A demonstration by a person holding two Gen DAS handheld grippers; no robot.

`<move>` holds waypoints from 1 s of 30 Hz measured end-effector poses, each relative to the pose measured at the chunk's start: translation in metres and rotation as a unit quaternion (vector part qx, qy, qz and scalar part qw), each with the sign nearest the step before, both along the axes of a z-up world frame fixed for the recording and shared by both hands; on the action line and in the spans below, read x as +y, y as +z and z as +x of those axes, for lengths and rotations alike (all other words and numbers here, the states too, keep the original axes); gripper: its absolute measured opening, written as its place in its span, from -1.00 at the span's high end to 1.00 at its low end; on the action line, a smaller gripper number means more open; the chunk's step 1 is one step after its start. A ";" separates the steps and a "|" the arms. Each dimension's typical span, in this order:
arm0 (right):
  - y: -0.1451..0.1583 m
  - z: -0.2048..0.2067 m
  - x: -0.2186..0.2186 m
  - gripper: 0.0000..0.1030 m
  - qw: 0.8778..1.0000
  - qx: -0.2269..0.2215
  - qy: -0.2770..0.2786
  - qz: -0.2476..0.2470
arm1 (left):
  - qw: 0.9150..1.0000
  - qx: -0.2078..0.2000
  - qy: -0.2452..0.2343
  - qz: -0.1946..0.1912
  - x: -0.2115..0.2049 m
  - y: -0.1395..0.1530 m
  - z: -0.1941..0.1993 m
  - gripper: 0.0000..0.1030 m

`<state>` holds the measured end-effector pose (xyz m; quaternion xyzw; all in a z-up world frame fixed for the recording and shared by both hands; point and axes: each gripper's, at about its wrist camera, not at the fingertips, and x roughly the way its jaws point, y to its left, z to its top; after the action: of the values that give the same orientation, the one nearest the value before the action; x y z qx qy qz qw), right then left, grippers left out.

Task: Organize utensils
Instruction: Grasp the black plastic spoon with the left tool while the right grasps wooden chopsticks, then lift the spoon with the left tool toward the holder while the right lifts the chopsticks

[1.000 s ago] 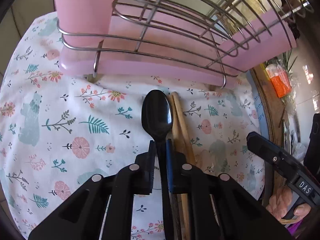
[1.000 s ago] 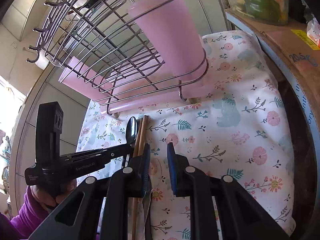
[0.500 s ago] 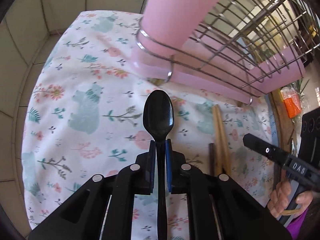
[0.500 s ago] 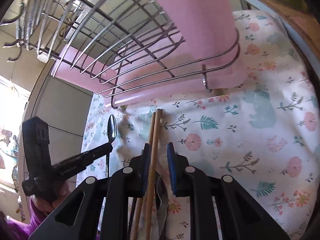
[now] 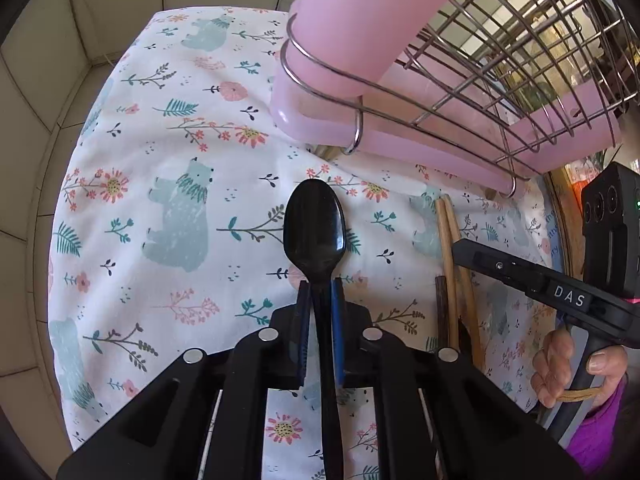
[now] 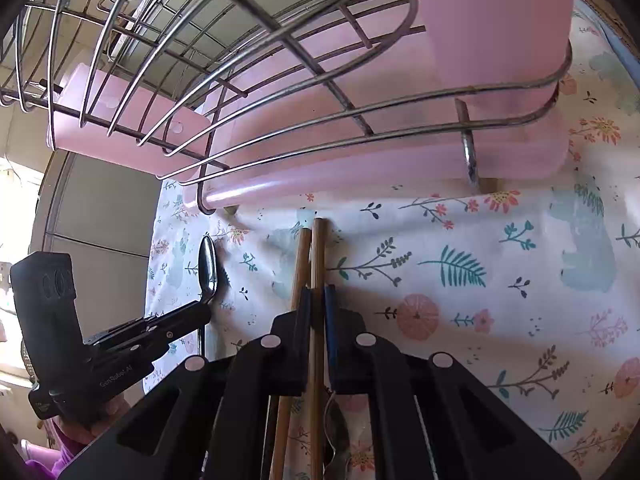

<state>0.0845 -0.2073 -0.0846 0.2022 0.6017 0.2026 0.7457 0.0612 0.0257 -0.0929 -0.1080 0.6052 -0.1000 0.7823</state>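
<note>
Left gripper [image 5: 320, 296] is pinching the black spoon [image 5: 315, 228] by its neck, above the floral cloth [image 5: 168, 216]. Right gripper [image 6: 318, 304] is closing on one wooden chopstick [image 6: 319, 256]. Beyond both, the wire rack [image 6: 248, 60] is sitting on its pink tray [image 5: 400, 148]; tiled wall [image 5: 80, 40] is bordering the cloth.

A white cloth [image 5: 168, 240] printed with pale blue bears, ferns and pink flowers covers the counter. Behind it the wall [image 5: 48, 60] is faced with large cream tiles, meeting in a corner at the cloth's far edge. Bright daylight floods in from a window [image 6: 16, 208] at the left of the right wrist view, washing it out. Sun falls across the cloth.
</note>
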 end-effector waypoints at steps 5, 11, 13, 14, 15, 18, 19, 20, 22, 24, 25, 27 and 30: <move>0.008 -0.010 -0.004 0.88 1.000 -0.023 -0.003 -0.002 | 1.000 0.012 -0.022 0.005 -0.001 0.000 0.006 0.83; 0.040 -0.038 -0.029 0.88 0.997 -0.076 -0.020 0.023 | 1.000 -0.011 -0.024 -0.001 0.001 0.004 0.000 0.83; 0.054 -0.050 -0.037 0.88 0.994 -0.103 -0.026 0.026 | 0.999 -0.025 -0.022 -0.014 0.004 0.010 -0.007 0.84; 0.060 -0.055 -0.041 0.88 0.992 -0.116 -0.030 0.027 | 0.999 -0.037 -0.021 -0.022 0.007 0.016 -0.011 0.84; 0.067 -0.060 -0.046 0.88 0.991 -0.129 -0.036 0.027 | 0.998 -0.049 -0.020 -0.030 0.009 0.022 -0.016 0.84; 0.091 -0.074 -0.065 0.88 0.983 -0.172 -0.061 0.029 | 0.993 -0.102 -0.015 -0.057 0.019 0.049 -0.032 0.84; 0.102 -0.079 -0.072 0.88 0.979 -0.191 -0.071 0.027 | 0.990 -0.124 -0.013 -0.067 0.022 0.060 -0.037 0.84; 0.113 -0.082 -0.078 0.88 0.975 -0.207 -0.081 0.026 | 0.987 -0.144 -0.010 -0.076 0.026 0.070 -0.043 0.84; 0.137 -0.086 -0.090 0.88 0.965 -0.243 -0.100 0.021 | 0.979 -0.183 -0.004 -0.089 0.031 0.091 -0.054 0.84; 0.166 -0.089 -0.101 0.88 0.951 -0.286 -0.119 0.018 | 0.971 -0.214 0.003 -0.101 0.035 0.111 -0.060 0.84; 0.184 -0.089 -0.107 0.88 0.941 -0.313 -0.130 0.015 | 0.968 -0.229 0.008 -0.107 0.038 0.120 -0.064 0.84; 0.213 -0.088 -0.116 0.88 0.921 -0.362 -0.148 0.005 | 0.960 -0.253 0.015 -0.117 0.040 0.136 -0.067 0.84; 0.255 -0.086 -0.124 0.88 0.884 -0.435 -0.170 -0.006 | 0.949 -0.285 0.028 -0.131 0.045 0.157 -0.063 0.84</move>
<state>-0.0011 -0.3315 0.1699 0.1889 0.1748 0.1363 0.9567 -0.0021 0.0710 0.0641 -0.1934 0.3354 -0.1835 0.9036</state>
